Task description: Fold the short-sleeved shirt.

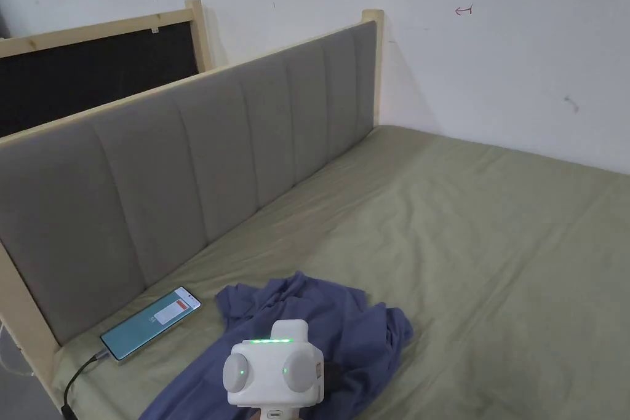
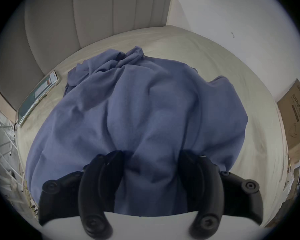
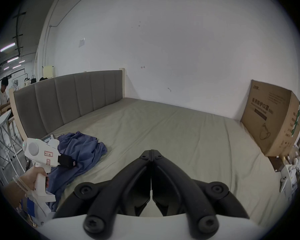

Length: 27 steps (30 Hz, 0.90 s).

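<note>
The blue shirt lies crumpled at lower centre on the bed: soft, light, best pinched at a hem. Left gripper spread over it; right gripper clenched, empty.

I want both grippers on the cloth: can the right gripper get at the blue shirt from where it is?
Probably yes. The right gripper, jaws closed, hovers over bare bedsheet; nothing lies between it and the blue shirt. The left gripper already sits over the shirt's near part.
</note>
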Each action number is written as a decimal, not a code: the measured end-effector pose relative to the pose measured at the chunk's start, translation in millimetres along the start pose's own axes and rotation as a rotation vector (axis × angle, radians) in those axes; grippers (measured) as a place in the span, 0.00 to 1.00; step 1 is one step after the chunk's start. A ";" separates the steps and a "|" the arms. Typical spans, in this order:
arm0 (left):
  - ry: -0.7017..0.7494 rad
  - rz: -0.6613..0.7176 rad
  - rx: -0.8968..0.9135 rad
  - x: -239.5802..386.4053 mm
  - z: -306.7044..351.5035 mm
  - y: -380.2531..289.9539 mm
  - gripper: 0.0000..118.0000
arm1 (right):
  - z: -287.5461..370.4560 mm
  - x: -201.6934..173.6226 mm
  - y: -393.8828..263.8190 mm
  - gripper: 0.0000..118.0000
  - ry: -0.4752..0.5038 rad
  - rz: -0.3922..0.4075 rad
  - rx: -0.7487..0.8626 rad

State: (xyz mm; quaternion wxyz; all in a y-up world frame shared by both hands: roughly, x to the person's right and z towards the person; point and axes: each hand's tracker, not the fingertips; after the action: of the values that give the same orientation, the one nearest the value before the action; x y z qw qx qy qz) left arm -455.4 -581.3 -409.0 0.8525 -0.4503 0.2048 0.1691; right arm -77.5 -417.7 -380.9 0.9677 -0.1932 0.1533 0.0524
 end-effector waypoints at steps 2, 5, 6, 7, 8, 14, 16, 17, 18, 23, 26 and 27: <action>0.067 -0.021 0.019 3.7 1.0 1.5 0.17 | 2.4 5.2 -1.7 0.00 -0.002 -0.033 -0.008; 0.059 0.009 -0.019 2.4 -2.1 7.0 0.00 | 14.2 9.3 0.0 0.00 -0.009 -0.041 -0.011; 0.055 0.001 -0.037 2.3 2.7 11.8 0.00 | 18.6 12.3 0.0 0.00 -0.016 -0.036 -0.007; 0.037 0.018 -0.040 1.0 7.2 15.6 0.00 | 23.4 15.1 1.2 0.00 -0.026 -0.025 -0.001; -0.023 0.090 -0.032 -2.6 13.6 18.1 0.00 | 27.7 19.1 1.8 0.00 -0.046 -0.015 0.006; -0.171 0.084 0.115 40.7 79.0 33.2 0.00 | 51.8 56.3 8.3 0.00 -0.121 -0.094 0.027; -0.253 0.035 0.150 78.0 98.4 39.5 0.00 | 63.6 70.2 10.8 0.00 -0.171 -0.100 0.040; -0.293 -0.006 0.165 99.2 105.3 42.8 0.00 | 69.7 76.2 11.4 0.00 -0.196 -0.101 0.049; -0.334 -0.067 0.190 125.4 116.0 45.7 0.00 | 77.3 83.7 12.1 0.00 -0.215 -0.104 0.055; -0.625 -0.285 0.224 261.4 175.4 30.8 0.00 | 112.2 125.7 18.6 0.00 -0.341 -0.150 0.090; -0.787 -0.468 0.247 337.4 219.2 -5.3 0.00 | 136.8 153.8 20.2 0.00 -0.427 -0.184 0.112; -0.840 -0.497 0.227 356.7 230.3 -20.5 0.00 | 143.5 165.2 18.8 0.00 -0.456 -0.194 0.117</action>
State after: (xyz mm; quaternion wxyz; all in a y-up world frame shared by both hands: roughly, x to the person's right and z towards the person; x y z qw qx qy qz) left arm -94.1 -362.5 -455.9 0.9193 -0.2830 -0.2527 0.1042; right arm 115.7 -337.5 -314.0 0.9873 -0.1337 -0.0854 -0.0075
